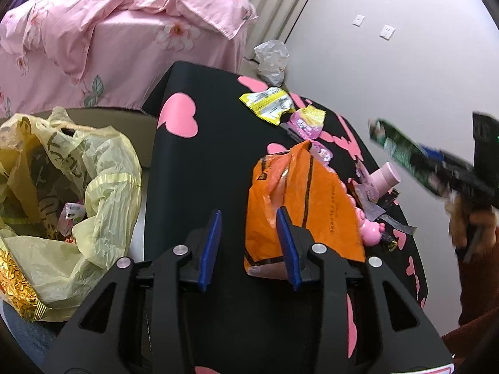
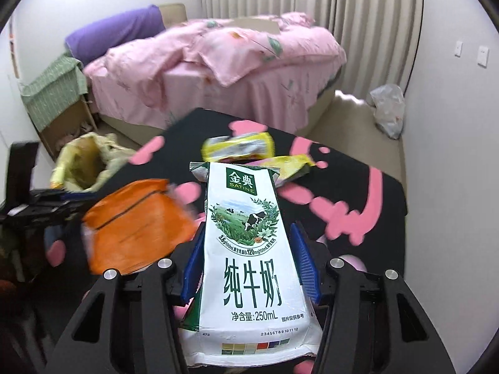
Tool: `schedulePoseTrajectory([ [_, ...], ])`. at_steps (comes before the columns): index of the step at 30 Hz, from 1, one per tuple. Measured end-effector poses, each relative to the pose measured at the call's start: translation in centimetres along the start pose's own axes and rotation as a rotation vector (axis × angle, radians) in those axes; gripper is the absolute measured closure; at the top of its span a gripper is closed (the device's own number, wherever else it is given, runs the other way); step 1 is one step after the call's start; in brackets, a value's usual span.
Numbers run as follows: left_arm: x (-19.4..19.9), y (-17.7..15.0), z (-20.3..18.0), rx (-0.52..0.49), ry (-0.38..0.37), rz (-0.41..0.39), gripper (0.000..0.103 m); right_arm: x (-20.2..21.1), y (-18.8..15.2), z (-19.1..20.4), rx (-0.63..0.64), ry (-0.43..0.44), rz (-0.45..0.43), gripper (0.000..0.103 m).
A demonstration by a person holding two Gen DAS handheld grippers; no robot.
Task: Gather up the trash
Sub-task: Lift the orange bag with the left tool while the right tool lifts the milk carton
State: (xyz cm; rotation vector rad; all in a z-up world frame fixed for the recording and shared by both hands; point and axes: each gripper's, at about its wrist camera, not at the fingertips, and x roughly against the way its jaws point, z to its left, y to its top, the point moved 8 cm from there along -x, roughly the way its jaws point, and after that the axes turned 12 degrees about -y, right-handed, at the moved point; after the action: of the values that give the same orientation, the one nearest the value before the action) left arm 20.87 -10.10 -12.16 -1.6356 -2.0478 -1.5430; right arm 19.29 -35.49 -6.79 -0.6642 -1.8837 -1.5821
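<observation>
Right hand-held gripper (image 2: 249,268): clamped on flattened white milk carton (image 2: 249,249), above the black pink-hearted tabletop (image 1: 199,171).
Left hand-held gripper (image 1: 249,246): parted, empty, crinkled orange plastic bag (image 1: 299,205) at 1 o'clock.
Yellow trash bag (image 1: 78,187): 9 o'clock of tabletop.

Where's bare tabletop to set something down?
Free: the black tabletop strip between the orange bag and the left edge by the yellow trash bag. Crowded: the right side, with yellow wrappers, pink bottle and scraps.
</observation>
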Motion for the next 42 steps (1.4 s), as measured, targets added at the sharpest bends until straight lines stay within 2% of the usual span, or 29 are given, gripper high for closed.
schedulePoseTrajectory([
  [4, 0.9, 0.3, -0.9, -0.018, -0.003, -0.022, 0.063, 1.3, -1.9, 3.2, -0.032, 0.034, -0.051, 0.053],
  [8, 2.3, 0.4, -1.4, -0.031, 0.007, -0.045, 0.062, 0.8, -3.4, 5.9, -0.062, 0.085, -0.044, 0.053],
  [13, 4.0, 0.2, -0.8, -0.014, 0.029, -0.069, 0.062, -1.0, -6.8, 9.9, -0.039, 0.14, 0.054, 0.053],
  [16, 4.5, -0.1, -0.4, -0.002, 0.033, -0.071, 0.06, -1.4, -7.8, 11.1, -0.033, 0.219, 0.101, 0.052],
  [18, 4.5, -0.4, -0.2, 0.006, 0.031, -0.073, 0.06, -1.4, -8.0, 11.6, 0.005, 0.203, 0.098, 0.049],
  [25, 3.5, -1.4, -0.1, 0.006, 0.023, -0.046, 0.059, -2.3, -6.5, 12.4, 0.051, 0.188, 0.112, 0.046],
  [29, 3.3, -1.8, 0.0, 0.004, 0.021, -0.036, 0.058, -3.1, -5.4, 12.7, 0.051, 0.235, 0.144, 0.046],
  [30, 3.2, -1.9, 0.0, 0.006, 0.019, -0.035, 0.057, -3.3, -5.2, 12.8, 0.05, 0.249, 0.156, 0.051],
  [31, 3.2, -2.1, 0.1, 0.01, 0.015, -0.036, 0.056, -3.3, -5.0, 12.8, 0.046, 0.26, 0.153, 0.054],
  [33, 3.1, -2.2, 0.2, 0.017, 0.004, -0.036, 0.055, -2.8, -4.6, 12.7, 0.035, 0.278, 0.142, 0.054],
  [36, 2.6, -2.6, 0.1, 0.025, -0.021, -0.018, 0.052, -1.8, -4.2, 11.8, 0.003, 0.27, 0.098, 0.054],
  [42, 1.9, -2.9, -0.7, 0.006, -0.011, -0.001, 0.051, -0.2, -4.4, 10.0, -0.033, 0.229, 0.055, 0.055],
])
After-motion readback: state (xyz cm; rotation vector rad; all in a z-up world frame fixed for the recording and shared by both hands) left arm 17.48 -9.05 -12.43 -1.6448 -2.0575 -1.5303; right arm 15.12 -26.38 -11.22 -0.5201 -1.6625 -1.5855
